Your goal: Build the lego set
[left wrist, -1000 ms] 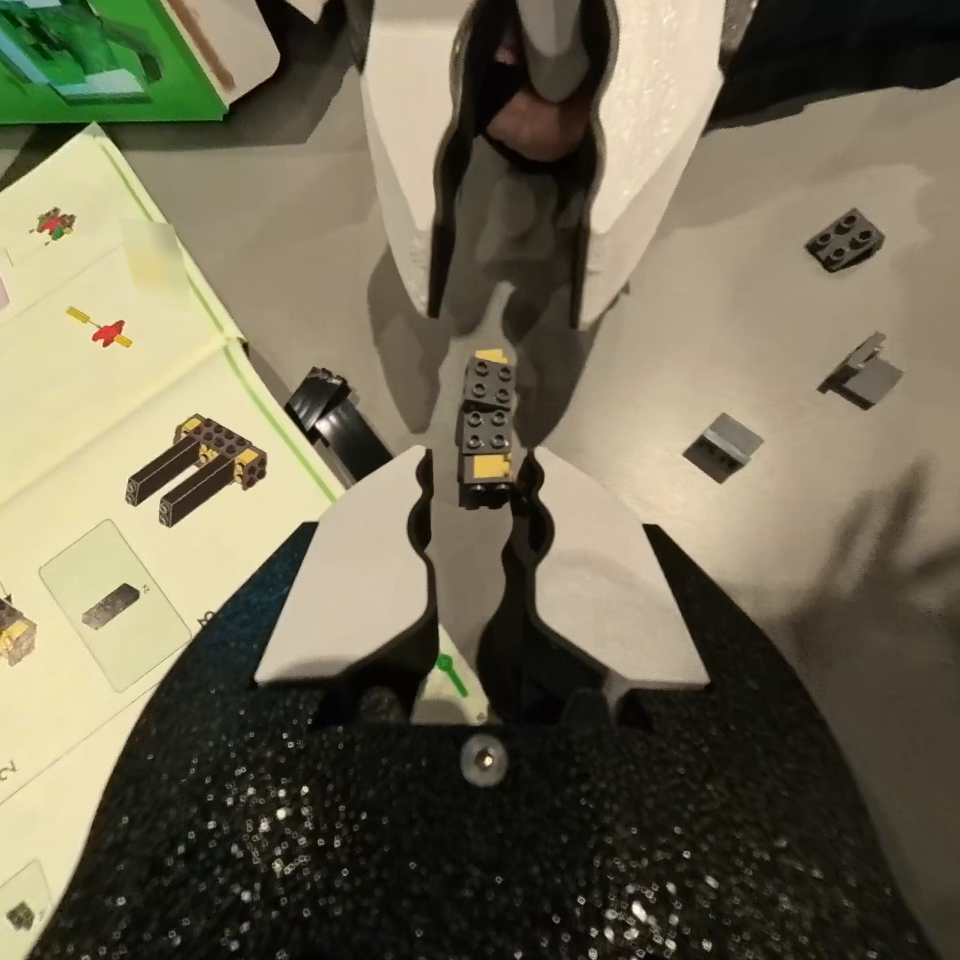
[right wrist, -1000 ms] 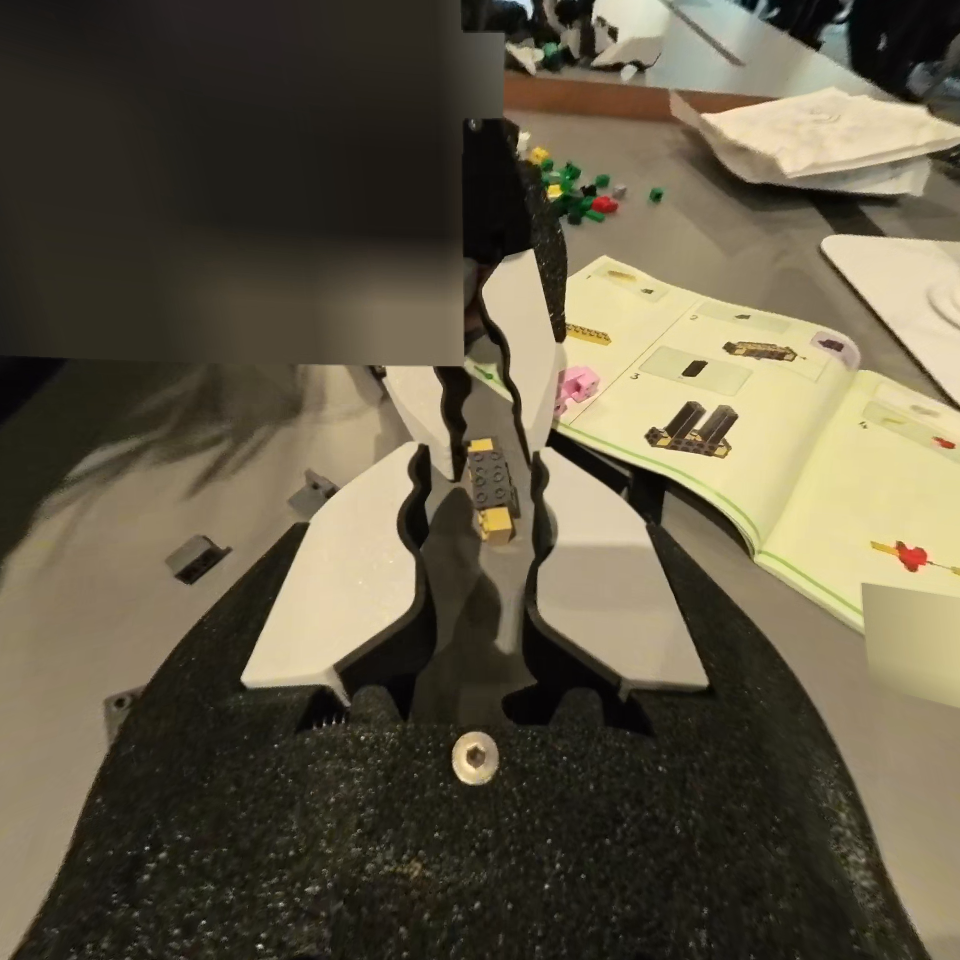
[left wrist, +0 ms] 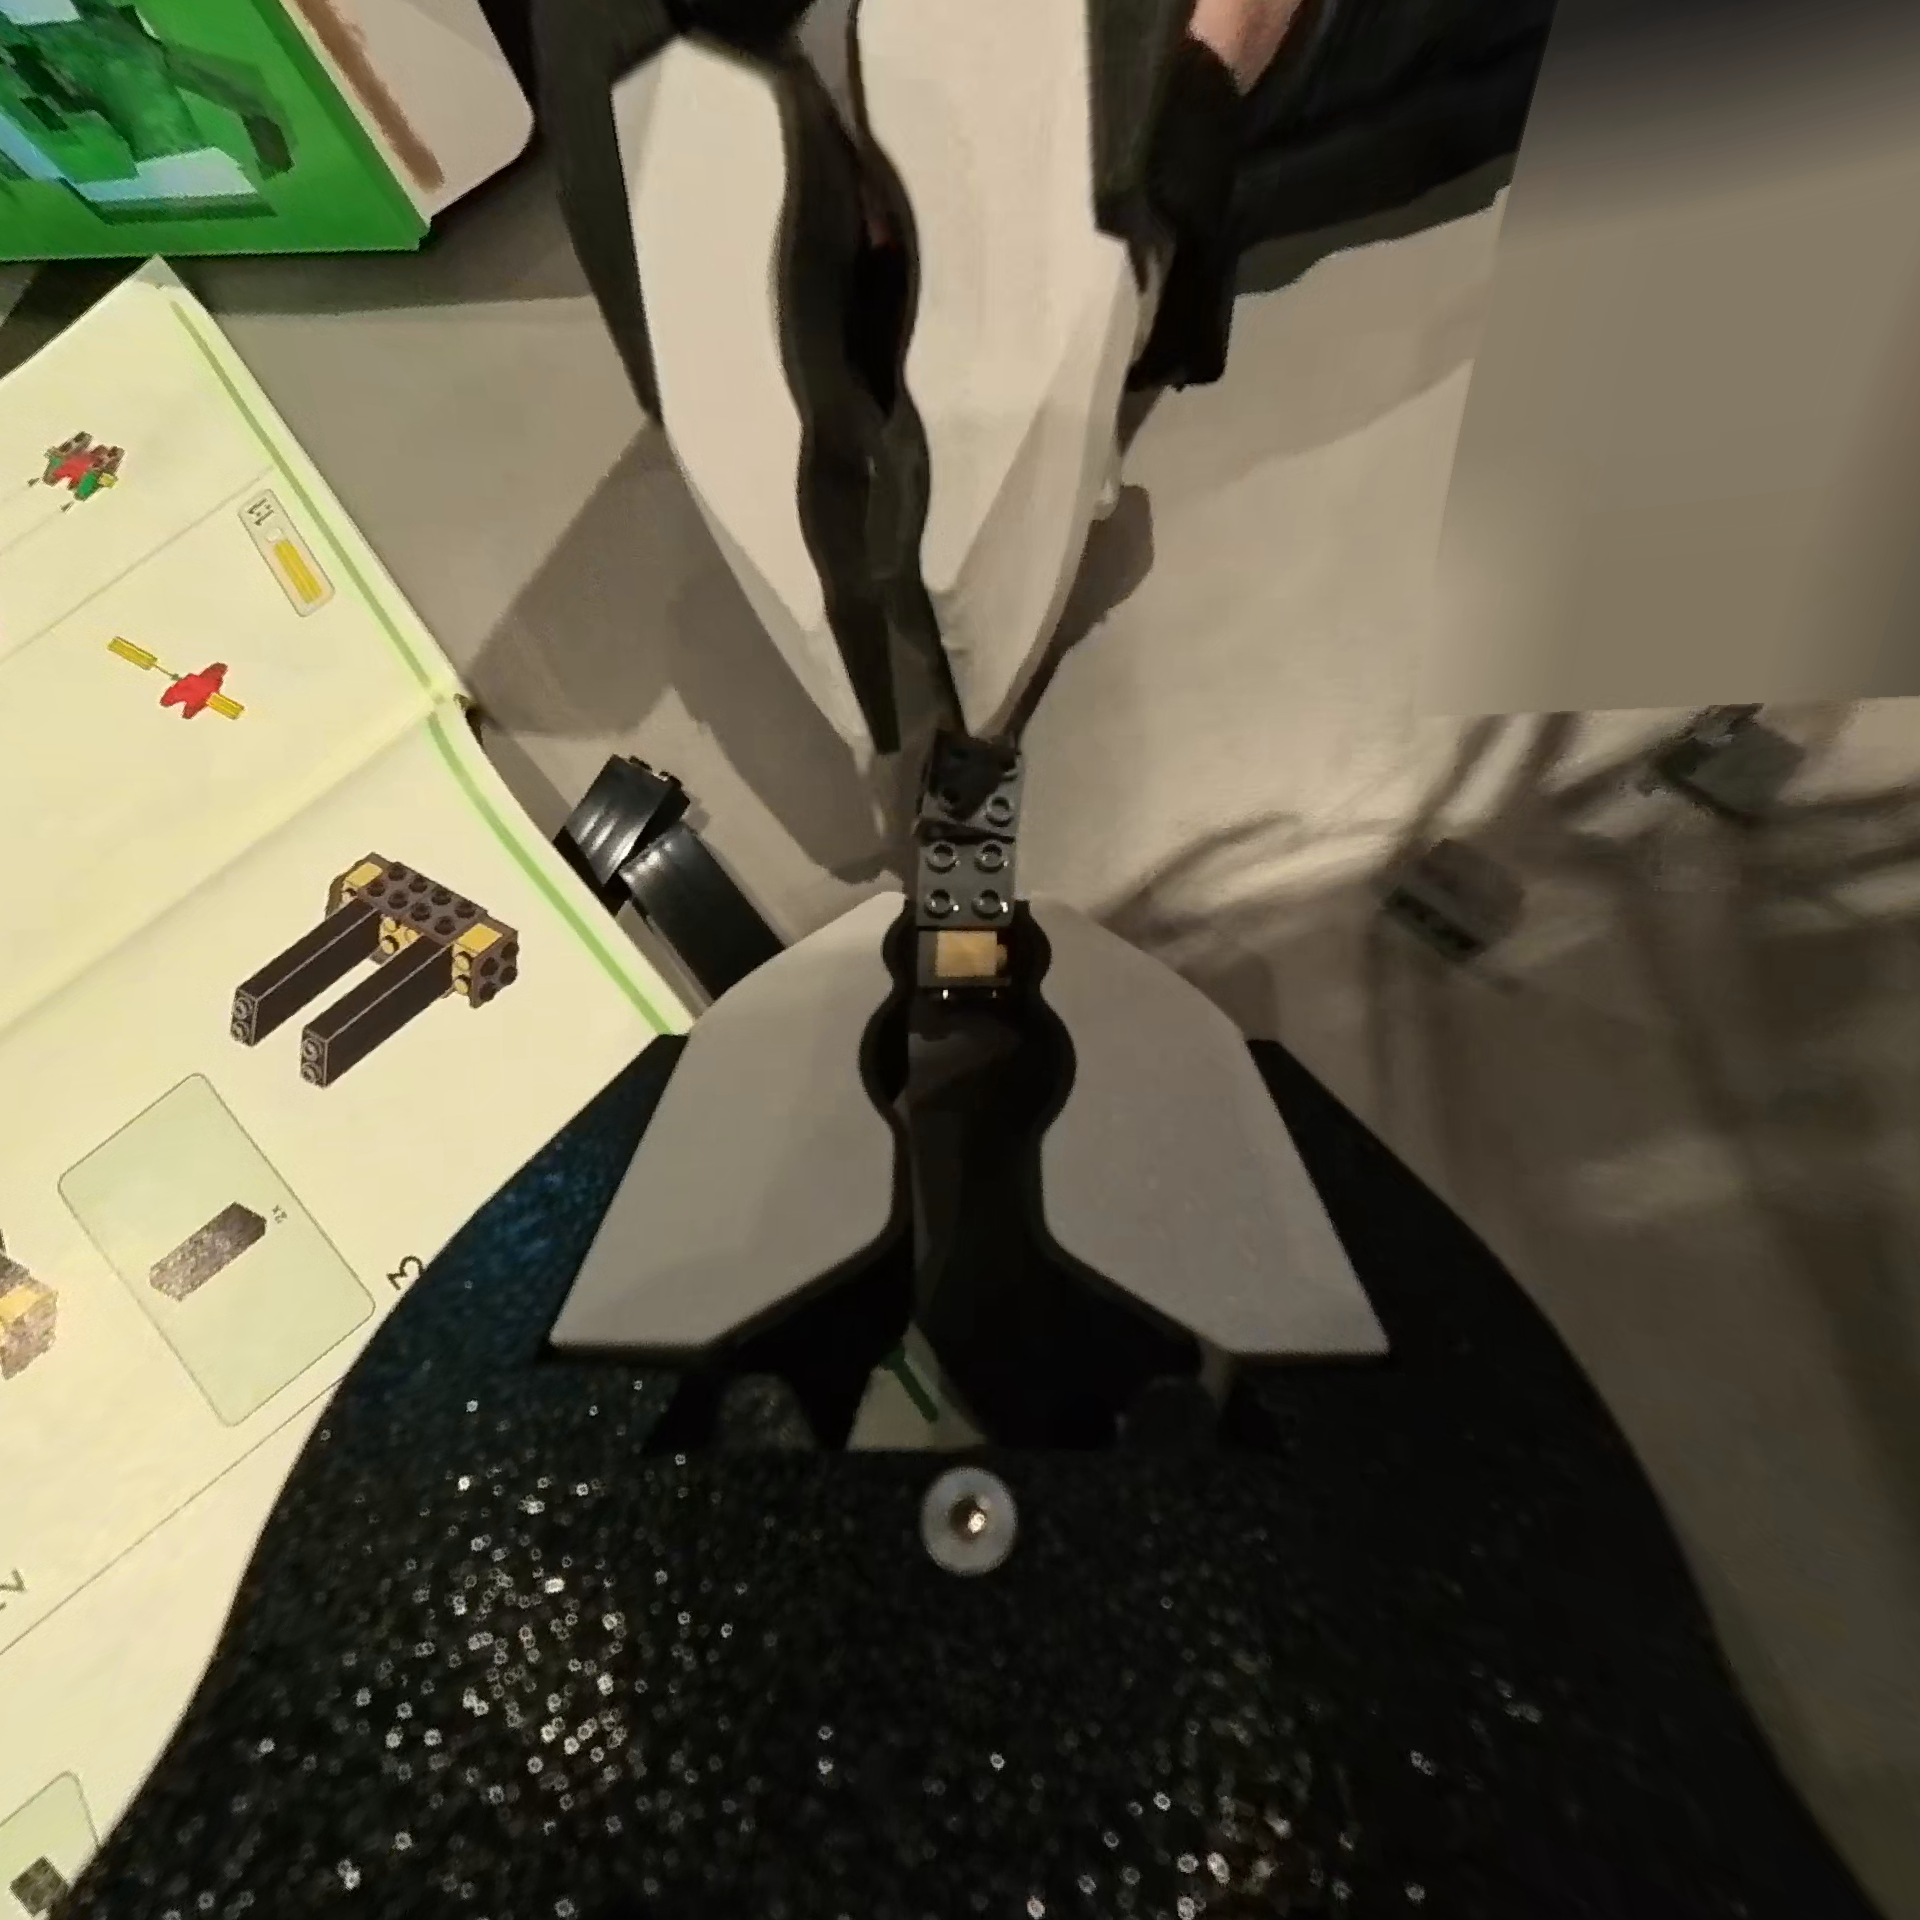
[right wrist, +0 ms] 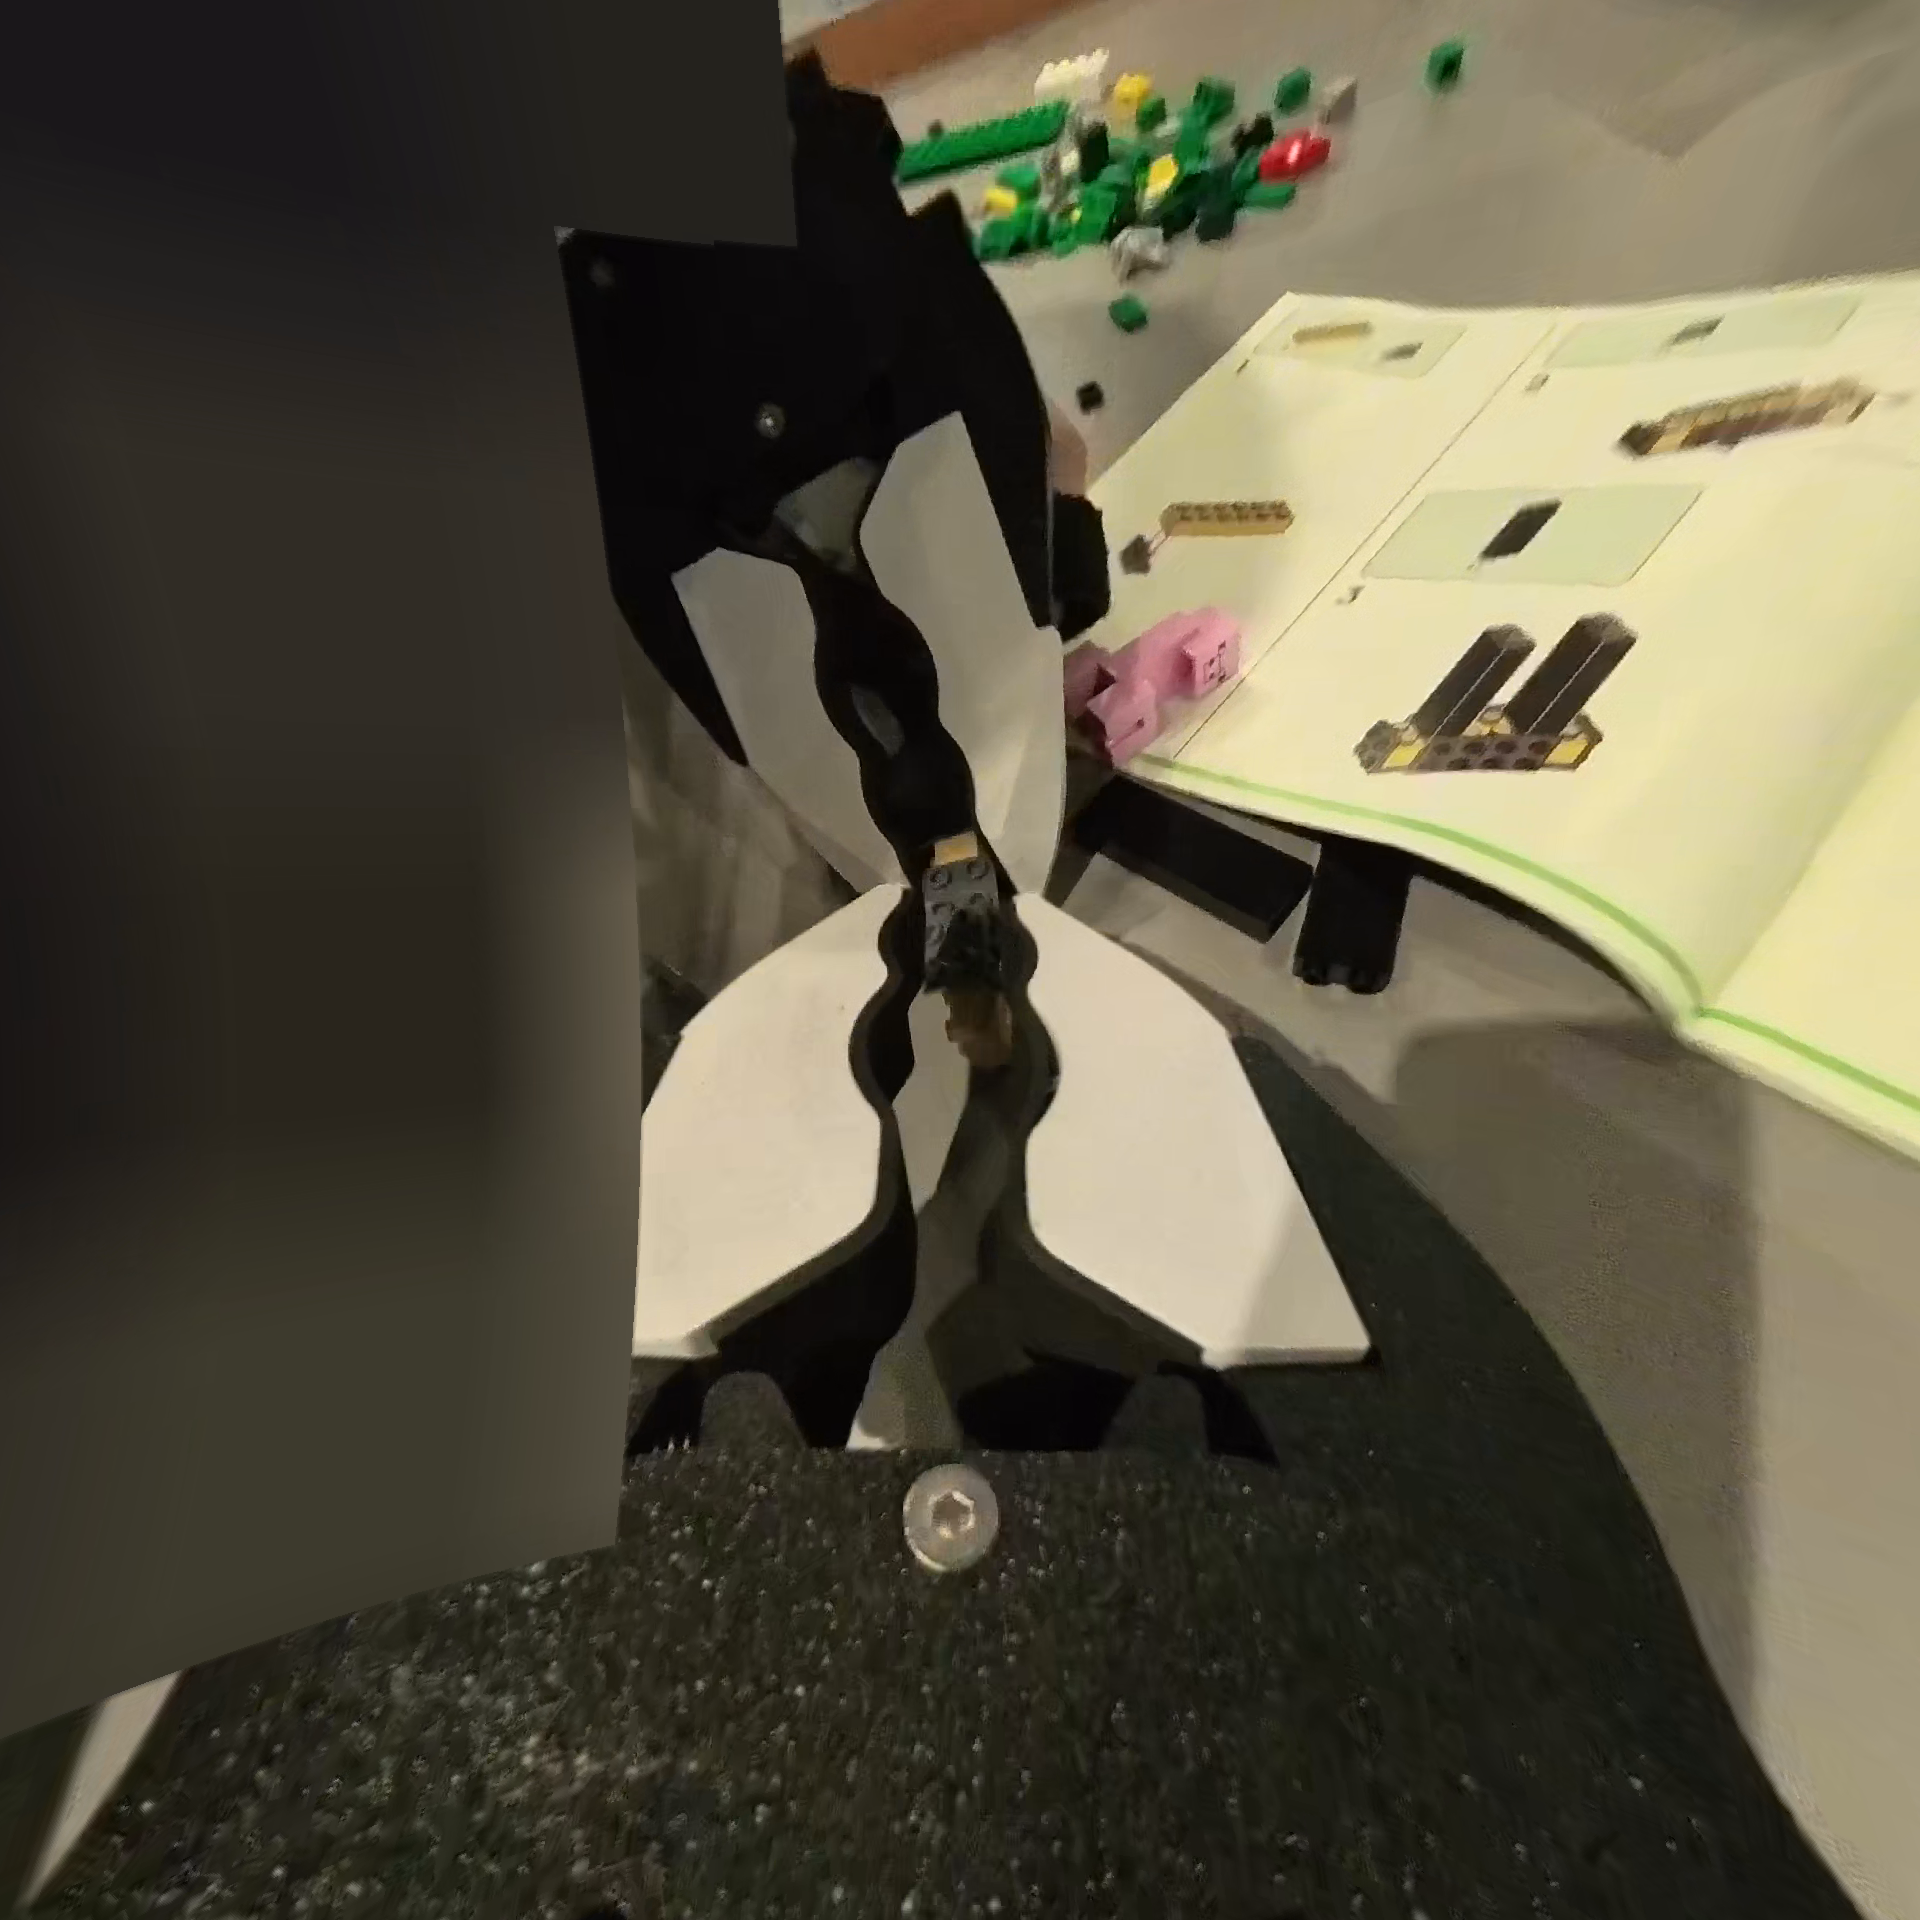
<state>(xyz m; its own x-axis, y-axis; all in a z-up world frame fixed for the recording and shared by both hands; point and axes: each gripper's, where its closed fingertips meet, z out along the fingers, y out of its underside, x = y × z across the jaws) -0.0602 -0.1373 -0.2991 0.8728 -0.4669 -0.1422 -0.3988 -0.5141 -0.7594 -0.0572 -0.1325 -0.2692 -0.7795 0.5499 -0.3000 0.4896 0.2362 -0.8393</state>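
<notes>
A small dark grey studded brick assembly with tan end faces [left wrist: 969, 894] is held off the grey tabletop [left wrist: 1195, 644], pinched from both ends. Its top shows two squares of four studs in a row, and a tan panel faces the camera at the near end in the left wrist view. The left gripper [left wrist: 966, 961] has its white fingers clamped on that near end. The right gripper [left wrist: 940, 743] comes in from the far side with its jaws closed on the assembly's far end, where the detail is smeared by blur.

The right wrist view shows the same assembly [right wrist: 961, 914] from the opposite end, between the right gripper [right wrist: 961, 971] near and the left gripper [right wrist: 961, 852] beyond; here a tan face also shows at the end held by the left gripper.

Only the left wrist view shows the green cardboard box [left wrist: 197, 125] at far left and blurred loose grey bricks [left wrist: 1439, 909] to the right. Only the right wrist view shows a scattered heap of green, yellow and red bricks [right wrist: 1122, 177] far off and a small pink block figure [right wrist: 1158, 675] at the edge of the open pale green instruction booklet [right wrist: 1558, 644]. Both views show that booklet [left wrist: 208, 831] and long black bricks [left wrist: 665, 873] lying just beside it.
</notes>
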